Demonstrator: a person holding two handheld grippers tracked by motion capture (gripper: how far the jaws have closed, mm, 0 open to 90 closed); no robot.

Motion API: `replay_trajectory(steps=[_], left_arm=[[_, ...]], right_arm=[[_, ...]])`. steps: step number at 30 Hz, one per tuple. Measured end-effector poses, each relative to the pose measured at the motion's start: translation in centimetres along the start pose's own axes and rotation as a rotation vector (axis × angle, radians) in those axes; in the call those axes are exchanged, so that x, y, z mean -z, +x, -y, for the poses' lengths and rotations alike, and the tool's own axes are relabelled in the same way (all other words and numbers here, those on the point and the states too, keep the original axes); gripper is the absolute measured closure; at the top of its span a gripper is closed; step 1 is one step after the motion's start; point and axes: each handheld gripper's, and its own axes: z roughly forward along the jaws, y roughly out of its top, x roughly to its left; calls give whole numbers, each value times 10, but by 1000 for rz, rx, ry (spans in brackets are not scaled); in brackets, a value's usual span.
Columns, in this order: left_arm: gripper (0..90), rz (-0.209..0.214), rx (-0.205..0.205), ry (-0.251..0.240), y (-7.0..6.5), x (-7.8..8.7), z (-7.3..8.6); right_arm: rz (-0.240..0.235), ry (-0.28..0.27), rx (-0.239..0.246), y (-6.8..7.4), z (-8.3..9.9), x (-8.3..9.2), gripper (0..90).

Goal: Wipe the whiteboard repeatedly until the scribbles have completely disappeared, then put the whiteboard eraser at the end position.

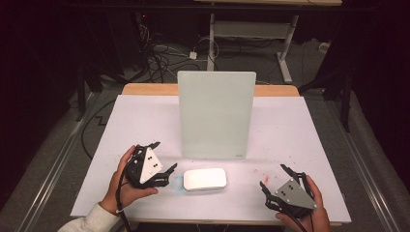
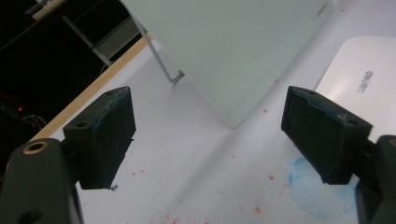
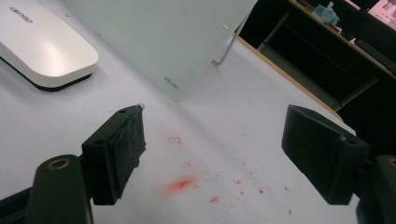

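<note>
left hand: we see left gripper [image 1: 163, 157] held low, just left of the white eraser [image 1: 205, 179], jaws pointing toward it
left grip: jaws wide apart, nothing between them
right hand: right gripper [image 1: 273, 178] held low, well right of the eraser, aimed toward the upright glass board [image 1: 216, 114]
right grip: jaws wide, holding nothing
eraser: flat on the white sheet [image 1: 135, 121], just in front of the board
surface: red specks [image 3: 183, 183], a blue smudge [image 2: 308, 184] beside the eraser
room: dark, cables [image 1: 159, 55] on floor behind the board
</note>
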Motion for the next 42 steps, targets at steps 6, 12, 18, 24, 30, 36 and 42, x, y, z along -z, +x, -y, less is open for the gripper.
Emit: replay_trajectory(steps=[6, 12, 18, 24, 30, 36, 42], left_arm=[[168, -27, 17, 25, 6, 5, 14], [168, -40, 47, 56, 11, 10, 30], [168, -61, 75, 92, 16, 18, 48], [169, -60, 110, 103, 21, 22, 60], [168, -48, 111, 145, 22, 19, 72], [169, -48, 136, 149, 21, 17, 74], [169, -60, 109, 117, 21, 19, 70]], right_arm=[[2, -13, -2, -1, -1, 1, 218], [4, -25, -10, -3, -2, 2, 218], [-4, -35, -21, -4, -3, 3, 217], [0, -33, -32, -8, 0, 1, 217], [-9, -25, -82, -14, 10, -1, 217], [-15, -28, -124, -21, 18, -2, 216], [-10, -35, -128, -21, 18, 0, 217]])
